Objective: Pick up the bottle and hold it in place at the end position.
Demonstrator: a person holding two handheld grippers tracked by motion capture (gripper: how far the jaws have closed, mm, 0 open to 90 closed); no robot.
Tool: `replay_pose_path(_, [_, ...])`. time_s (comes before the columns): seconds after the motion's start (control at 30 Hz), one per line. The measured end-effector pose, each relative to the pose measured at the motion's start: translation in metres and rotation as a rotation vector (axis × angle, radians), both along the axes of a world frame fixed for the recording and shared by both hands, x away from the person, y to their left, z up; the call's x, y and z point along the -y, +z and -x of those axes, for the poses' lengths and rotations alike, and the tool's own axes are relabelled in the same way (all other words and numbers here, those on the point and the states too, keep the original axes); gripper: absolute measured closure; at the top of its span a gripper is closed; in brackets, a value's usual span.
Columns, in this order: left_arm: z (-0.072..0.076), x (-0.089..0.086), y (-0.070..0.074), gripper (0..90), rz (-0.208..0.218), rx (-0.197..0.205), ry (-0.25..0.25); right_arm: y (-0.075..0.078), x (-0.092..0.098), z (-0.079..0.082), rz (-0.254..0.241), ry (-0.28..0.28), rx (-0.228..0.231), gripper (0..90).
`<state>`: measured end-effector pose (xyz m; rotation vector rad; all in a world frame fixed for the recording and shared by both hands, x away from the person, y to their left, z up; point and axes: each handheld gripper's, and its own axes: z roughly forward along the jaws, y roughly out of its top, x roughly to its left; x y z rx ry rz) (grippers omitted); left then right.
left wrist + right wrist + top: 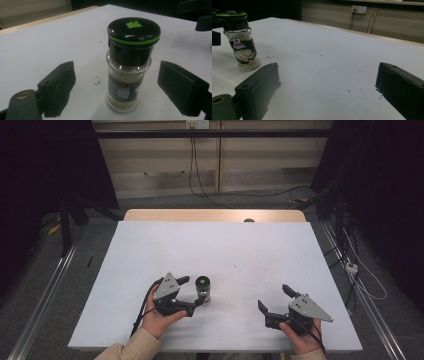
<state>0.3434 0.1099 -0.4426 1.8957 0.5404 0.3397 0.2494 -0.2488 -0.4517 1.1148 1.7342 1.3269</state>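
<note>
A small glass spice jar with a black lid and green ring stands upright on the white table. In the left gripper view the spice jar stands between the two spread jaws without touching either. My left gripper is open around it. My right gripper is open at the near right, with nothing between its jaws. In the right gripper view the spice jar shows far off to the left, pale powder inside.
The white sheet covers a wooden table whose far edge shows. Cables hang from a wall socket behind. Metal rails run along both sides on the floor. Small dark specks dot the sheet.
</note>
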Motion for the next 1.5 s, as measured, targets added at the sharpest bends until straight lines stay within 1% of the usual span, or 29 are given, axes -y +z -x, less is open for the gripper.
replay_pose_path(0.03, [0.0,0.002,0.0,14.6,0.009,-0.013,0.0,0.0,0.0,0.0,0.0,0.0,0.0,4.4])
replay_pose_path(0.1, [0.0,0.005,-0.001,16.1,-0.011,-0.004,-0.002,0.0,0.0,0.0,-0.001,0.001,0.001,4.4])
replay_pose_path(0.17, [0.0,0.008,-0.001,17.5,-0.023,-0.005,-0.004,0.0,0.0,0.0,0.0,0.001,0.0,4.4])
replay_pose_path(0.2, [-0.001,0.01,-0.002,17.8,-0.02,-0.008,-0.007,0.0,0.0,0.0,0.0,0.001,0.001,4.4])
replay_pose_path(0.3, [-0.001,0.013,-0.003,20.9,-0.047,0.0,-0.012,0.0,0.0,0.0,0.0,0.001,-0.002,4.4])
replay_pose_path(0.4, [-0.002,0.016,-0.004,23.3,-0.06,0.003,-0.014,0.0,0.0,0.0,-0.001,0.003,-0.002,4.4])
replay_pose_path(0.57, [-0.002,0.021,-0.005,29.2,-0.076,-0.004,-0.02,0.0,0.0,0.0,-0.001,0.003,-0.003,4.4])
replay_pose_path(0.7, [-0.003,0.024,-0.006,32.7,-0.09,-0.004,-0.015,-0.001,0.0,0.0,-0.003,0.005,-0.002,4.4])
replay_pose_path(0.87, [-0.004,0.025,-0.007,36.5,-0.085,-0.011,-0.003,-0.001,0.0,-0.001,-0.003,0.006,-0.003,4.6])
replay_pose_path(0.93, [-0.004,0.025,-0.007,40.1,-0.082,-0.01,-0.001,-0.001,0.001,-0.001,-0.003,0.006,-0.001,4.5])
replay_pose_path(1.0, [-0.004,0.025,-0.007,41.2,-0.079,-0.016,-0.003,-0.001,0.001,-0.001,-0.004,0.007,-0.002,4.6])
replay_pose_path(1.03, [-0.004,0.026,-0.007,42.0,-0.087,-0.015,-0.005,-0.001,0.001,-0.001,-0.004,0.008,-0.002,4.6])
replay_pose_path(1.07, [-0.004,0.026,-0.007,42.7,-0.084,-0.017,-0.005,-0.001,0.001,-0.001,-0.004,0.008,-0.001,4.6])
replay_pose_path(1.1, [-0.004,0.026,-0.007,43.5,-0.073,-0.021,-0.003,-0.001,0.001,-0.001,-0.005,0.007,-0.002,4.6])
replay_pose_path(1.17, [-0.004,0.026,-0.007,44.5,-0.077,-0.015,-0.011,-0.001,0.001,-0.001,-0.004,0.009,-0.002,4.6])
replay_pose_path(1.23, [-0.004,0.026,-0.006,47.4,-0.083,-0.009,-0.017,-0.001,0.001,-0.001,-0.004,0.009,-0.001,4.6])
replay_pose_path(1.3, [-0.004,0.026,-0.006,51.5,-0.069,-0.018,-0.022,-0.001,0.001,-0.001,-0.005,0.007,-0.002,4.6])
replay_pose_path(1.33, [-0.004,0.026,-0.006,51.7,-0.071,-0.014,-0.02,-0.001,0.001,-0.001,-0.006,0.008,-0.002,4.6])
replay_pose_path(1.37, [-0.004,0.027,-0.007,52.1,-0.061,-0.022,-0.028,-0.001,0.001,-0.001,-0.004,0.008,-0.002,4.6])
replay_pose_path(1.43, [-0.005,0.027,-0.007,52.7,-0.055,-0.017,-0.029,-0.001,0.001,-0.001,-0.006,0.008,-0.002,4.6])
replay_pose_path(1.5, [-0.005,0.028,-0.007,52.9,-0.063,0.001,-0.028,0.0,0.001,-0.001,-0.002,0.009,0.0,4.6])
